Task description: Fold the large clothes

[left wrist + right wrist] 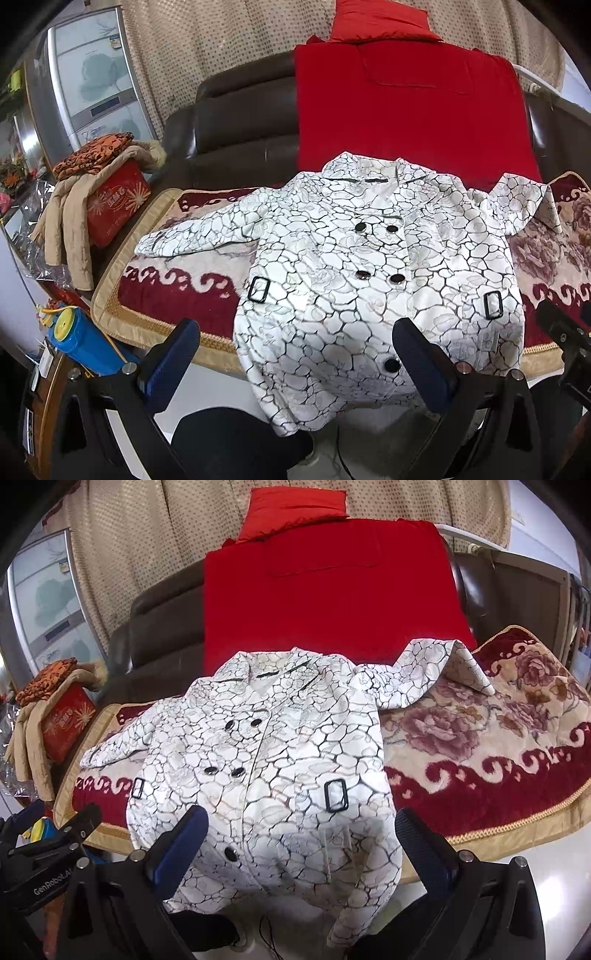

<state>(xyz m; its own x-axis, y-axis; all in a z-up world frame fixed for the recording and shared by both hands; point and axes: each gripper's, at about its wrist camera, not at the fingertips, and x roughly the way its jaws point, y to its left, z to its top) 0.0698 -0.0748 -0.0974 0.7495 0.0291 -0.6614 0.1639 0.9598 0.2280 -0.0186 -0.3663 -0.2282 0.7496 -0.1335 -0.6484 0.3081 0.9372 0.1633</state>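
A white coat with a black crackle print lies face up on a floral blanket over a sofa seat; it also shows in the right wrist view. Its hem hangs over the front edge. One sleeve lies spread to the left, the other is bunched up at the right. My left gripper is open and empty, just in front of the hem. My right gripper is open and empty too, over the lower right of the coat. The left gripper's body shows at the right view's left edge.
A red garment hangs over the brown sofa back. The blanket covers the seat. At the left stand a red box with a beige jacket and a blue container. A fridge stands behind.
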